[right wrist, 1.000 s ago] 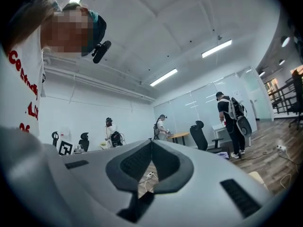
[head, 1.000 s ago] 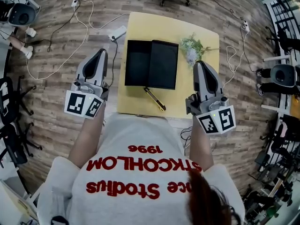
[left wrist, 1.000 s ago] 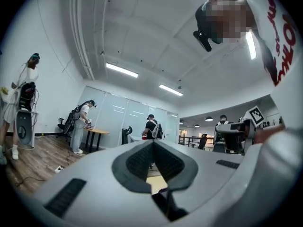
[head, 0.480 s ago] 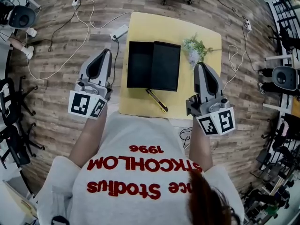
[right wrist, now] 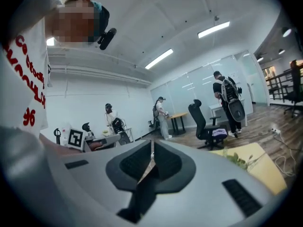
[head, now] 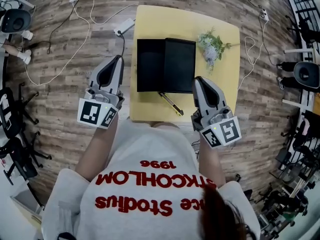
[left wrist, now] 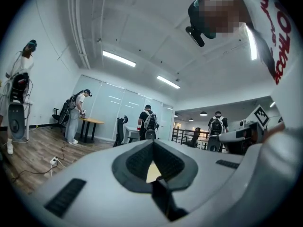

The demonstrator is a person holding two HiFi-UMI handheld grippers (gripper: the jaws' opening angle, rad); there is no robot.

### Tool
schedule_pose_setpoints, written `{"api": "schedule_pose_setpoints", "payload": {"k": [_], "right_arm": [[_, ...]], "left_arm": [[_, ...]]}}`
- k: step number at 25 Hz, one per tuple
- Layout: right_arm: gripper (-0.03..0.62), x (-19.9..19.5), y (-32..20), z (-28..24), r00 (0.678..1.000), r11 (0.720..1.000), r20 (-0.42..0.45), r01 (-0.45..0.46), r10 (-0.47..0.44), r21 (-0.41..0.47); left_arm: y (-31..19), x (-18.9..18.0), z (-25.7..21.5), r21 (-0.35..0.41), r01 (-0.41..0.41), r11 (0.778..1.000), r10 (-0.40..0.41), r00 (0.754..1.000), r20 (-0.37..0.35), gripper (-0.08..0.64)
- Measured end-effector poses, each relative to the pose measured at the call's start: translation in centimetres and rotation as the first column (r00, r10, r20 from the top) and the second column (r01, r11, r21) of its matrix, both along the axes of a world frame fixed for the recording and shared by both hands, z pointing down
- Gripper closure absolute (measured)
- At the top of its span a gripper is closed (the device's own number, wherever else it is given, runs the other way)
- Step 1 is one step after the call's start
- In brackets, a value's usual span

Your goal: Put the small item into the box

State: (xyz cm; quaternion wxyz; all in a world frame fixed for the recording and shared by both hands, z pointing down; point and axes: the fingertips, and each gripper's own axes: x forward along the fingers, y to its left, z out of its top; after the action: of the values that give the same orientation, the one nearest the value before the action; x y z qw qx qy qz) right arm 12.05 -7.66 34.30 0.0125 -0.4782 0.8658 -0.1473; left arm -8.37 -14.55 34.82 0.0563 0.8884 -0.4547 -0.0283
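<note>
A slim gold-and-black pen-like item (head: 171,104) lies by the yellow table's (head: 142,106) near edge, just in front of the open black box (head: 166,65). The left gripper (head: 118,59) is off the left edge and the right gripper (head: 198,79) is near the front right corner, both with jaws together and empty.

Square yellow table (head: 150,24) on a wood floor (head: 60,109). On top: open black box (head: 166,65) in the middle, pen (head: 171,104) just beside its near edge, flower sprig (head: 210,46) at right.

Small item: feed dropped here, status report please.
Left gripper, right gripper: jaws shut, empty. Small item on table, in front of open box. Nothing in the way.
</note>
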Motion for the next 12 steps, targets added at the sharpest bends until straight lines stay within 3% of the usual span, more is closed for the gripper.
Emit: {"api": "schedule_pose_setpoints", "payload": {"k": [6,9,12], "right_arm": [[0.54,-2.5,3.2,8.0,0.995,0.975,-0.052,0.072,-0.085,-0.21],[0.526,-3.8,5.1,12.2,0.978,0.945,-0.134,0.115,-0.163,-0.307],[0.497,-5.2,7.0,16.7,0.938,0.9,-0.225,0.157,-0.265,-0.406]], "left_arm": [[0.6,0.4,4.0,-0.082,-0.016,0.996,0.016,1.0,0.008,0.554],[0.9,0.5,5.7,-0.122,-0.026,0.992,0.028,1.0,0.012,0.554],[1.3,0.5,7.2,-0.159,-0.035,0.987,0.038,0.999,0.016,0.554]]}}
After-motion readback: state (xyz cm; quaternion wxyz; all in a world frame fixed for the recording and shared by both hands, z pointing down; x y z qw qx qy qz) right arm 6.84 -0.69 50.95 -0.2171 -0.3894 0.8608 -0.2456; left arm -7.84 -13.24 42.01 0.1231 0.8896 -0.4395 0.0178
